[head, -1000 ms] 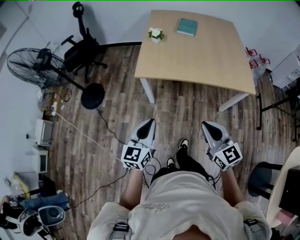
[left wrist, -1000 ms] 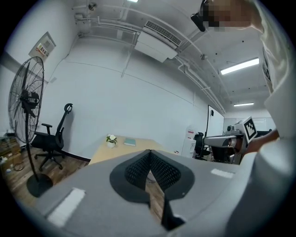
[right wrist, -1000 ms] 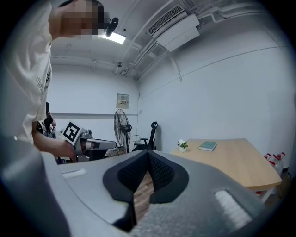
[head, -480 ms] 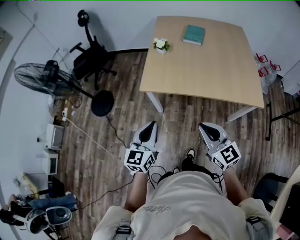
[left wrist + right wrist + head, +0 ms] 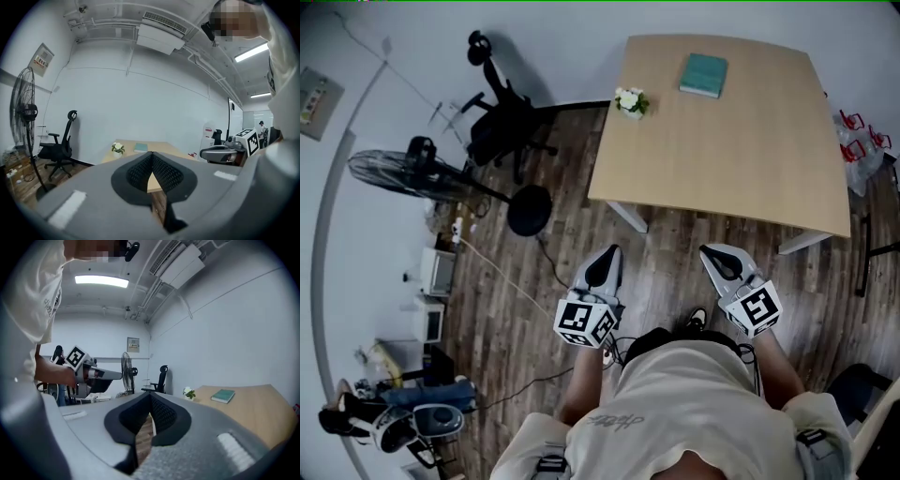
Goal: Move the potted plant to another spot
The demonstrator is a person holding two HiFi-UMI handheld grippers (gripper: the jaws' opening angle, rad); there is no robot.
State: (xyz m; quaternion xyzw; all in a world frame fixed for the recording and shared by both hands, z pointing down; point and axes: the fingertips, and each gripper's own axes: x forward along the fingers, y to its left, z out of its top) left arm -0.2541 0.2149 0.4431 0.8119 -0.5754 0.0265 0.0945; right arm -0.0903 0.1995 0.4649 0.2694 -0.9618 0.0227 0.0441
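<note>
My left gripper (image 5: 610,251) is clenched on nothing: in the left gripper view its pads meet at the tips with only the surface's edge showing through the slit below them. My right gripper (image 5: 711,251) is likewise closed and empty, and only floorboards show through its slit. Both are held out level in front of me, side by side, over the wooden floor (image 5: 534,281) and well short of the surface (image 5: 741,150). The potted plant (image 5: 630,101) stands upright on the surface's far left corner, close to the edge, well apart from both grippers. A teal book (image 5: 703,75) lies further along the back. The task has not begun. The main risk, I judge, is reaching the pot with a gripper not yet opened, so that closed tips push it rather than straddle it. That close to the corner, a nudge could tip it or send it off the edge. The pot looks small and light under its flowers, so closing on the foliage instead of the pot would likely let it slip. A cable (image 5: 502,277) runs across the floor to my left, beside the fan (image 5: 422,173) and office chair (image 5: 511,127), and could catch a foot.
</note>
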